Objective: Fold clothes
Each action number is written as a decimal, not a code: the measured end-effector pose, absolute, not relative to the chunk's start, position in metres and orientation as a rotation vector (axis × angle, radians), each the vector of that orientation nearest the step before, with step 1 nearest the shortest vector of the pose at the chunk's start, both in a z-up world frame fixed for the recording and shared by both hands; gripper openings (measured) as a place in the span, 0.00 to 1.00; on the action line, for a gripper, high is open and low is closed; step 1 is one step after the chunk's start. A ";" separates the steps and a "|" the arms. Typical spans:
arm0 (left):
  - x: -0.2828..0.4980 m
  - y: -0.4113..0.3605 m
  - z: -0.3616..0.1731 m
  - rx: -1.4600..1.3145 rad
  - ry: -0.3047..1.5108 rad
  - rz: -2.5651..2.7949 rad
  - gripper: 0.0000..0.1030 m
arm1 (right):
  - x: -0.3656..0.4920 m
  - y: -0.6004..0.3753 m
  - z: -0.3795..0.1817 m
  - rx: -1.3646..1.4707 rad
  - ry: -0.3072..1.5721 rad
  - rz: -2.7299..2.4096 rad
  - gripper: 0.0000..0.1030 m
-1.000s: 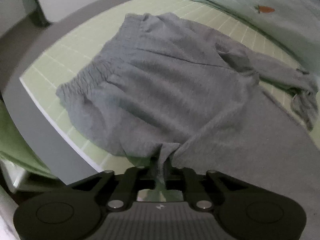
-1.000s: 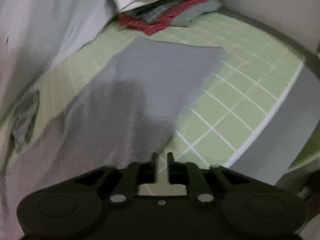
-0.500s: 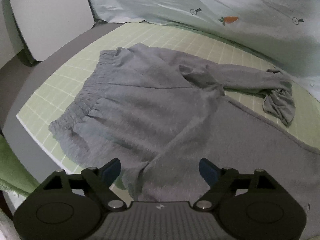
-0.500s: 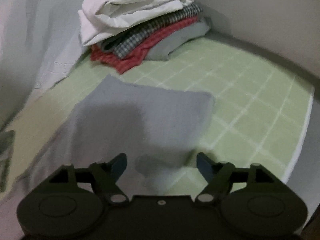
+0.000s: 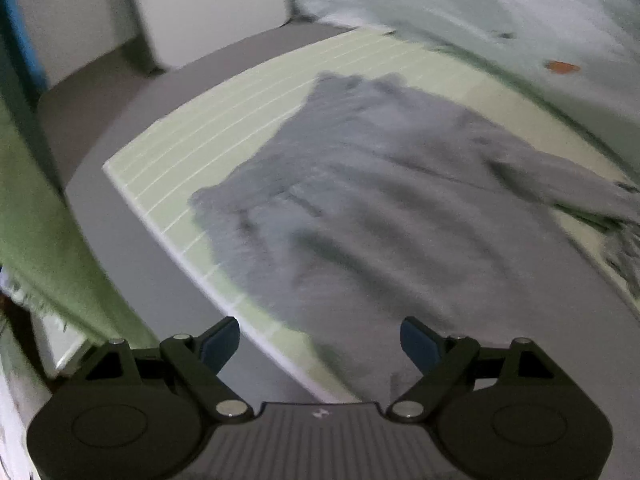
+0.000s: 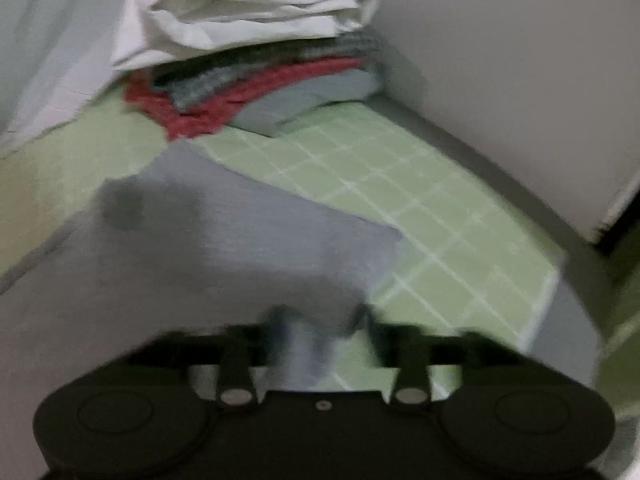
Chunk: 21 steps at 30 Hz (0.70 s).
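Left wrist view: the left gripper [image 5: 320, 344] hangs with its jaws spread wide and nothing clamped, having just been opening. The grey trousers [image 5: 384, 216] lie flat ahead of it on the green grid mat [image 5: 224, 136], their near hem reaching down between the blue pads [image 5: 218, 344] without touching them. The mat's white edge runs slantwise just before the gripper, with the grey tabletop [image 5: 120, 240] bare beyond it to the left. A pale sheet [image 5: 500, 12] bounds the far side.

In the blurred right wrist view, the right gripper [image 6: 320, 320] also stands parted; its jaws have just been closing a little, grey cloth [image 6: 248, 232] lying between them unpressed. To the right, bare mat [image 6: 440, 220] runs to the tabletop edge. A stack of folded clothes [image 6: 256, 60] blocks the far corner.
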<state>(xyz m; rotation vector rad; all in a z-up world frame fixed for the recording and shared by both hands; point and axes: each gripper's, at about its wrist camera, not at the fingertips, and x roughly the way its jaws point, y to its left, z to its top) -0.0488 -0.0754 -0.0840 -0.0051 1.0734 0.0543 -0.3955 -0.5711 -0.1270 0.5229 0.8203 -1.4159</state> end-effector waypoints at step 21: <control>0.098 0.019 -0.134 0.133 1.088 -0.217 0.47 | -0.140 -0.334 -0.100 0.535 0.875 -1.155 0.92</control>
